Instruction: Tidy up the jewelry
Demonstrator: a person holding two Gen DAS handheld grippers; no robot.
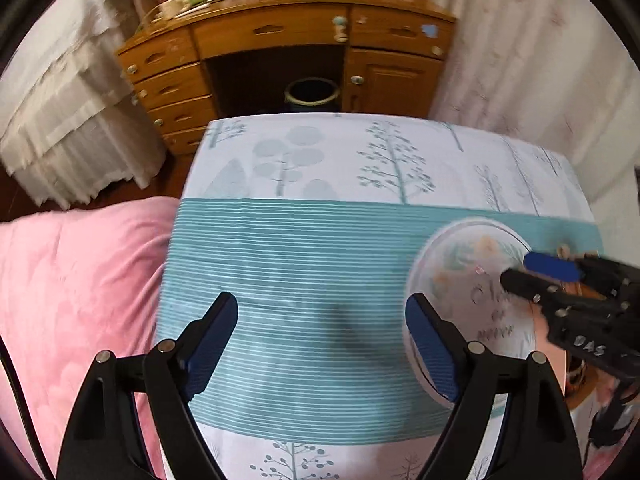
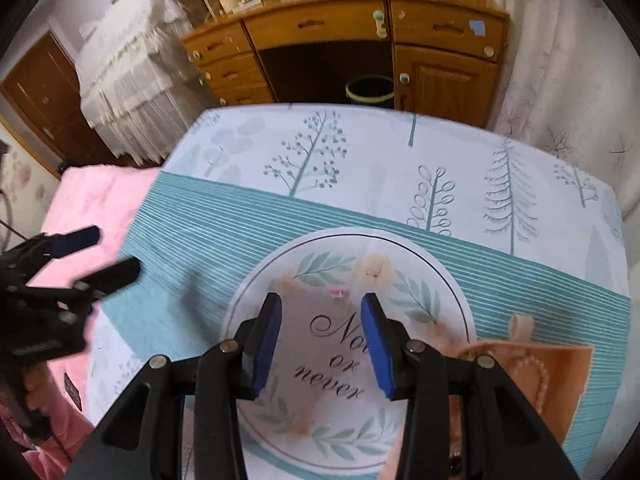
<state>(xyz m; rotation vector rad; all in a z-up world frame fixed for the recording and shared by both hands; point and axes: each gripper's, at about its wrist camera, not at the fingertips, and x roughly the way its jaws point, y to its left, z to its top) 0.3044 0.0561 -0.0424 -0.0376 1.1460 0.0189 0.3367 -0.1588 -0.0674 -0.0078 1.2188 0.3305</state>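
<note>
Here, your right gripper [image 2: 320,344] hangs spread-jawed over the round printed mat [image 2: 448,280], the tiny pink jewelry piece [image 2: 339,293] just beyond its tips; ease forward, straddle it, then pinch. Your left gripper [image 1: 320,344] waits, gaping, empty.

Jewelry bits on the tree-print tablecloth

There's a tiny pink piece [image 2: 339,293], probably an earring or stud, too small to tell for sure, lying on the round floral "Now or never" mat [image 2: 448,280], up near the mat's far edge just above the lettering. At the table's near right corner sits an orange jewelry card [image 2: 568,392] with a pale pearl strand [image 2: 538,384] looped on it, touching the mat's right rim. A small beige bit pokes up at the card's far edge.
</note>
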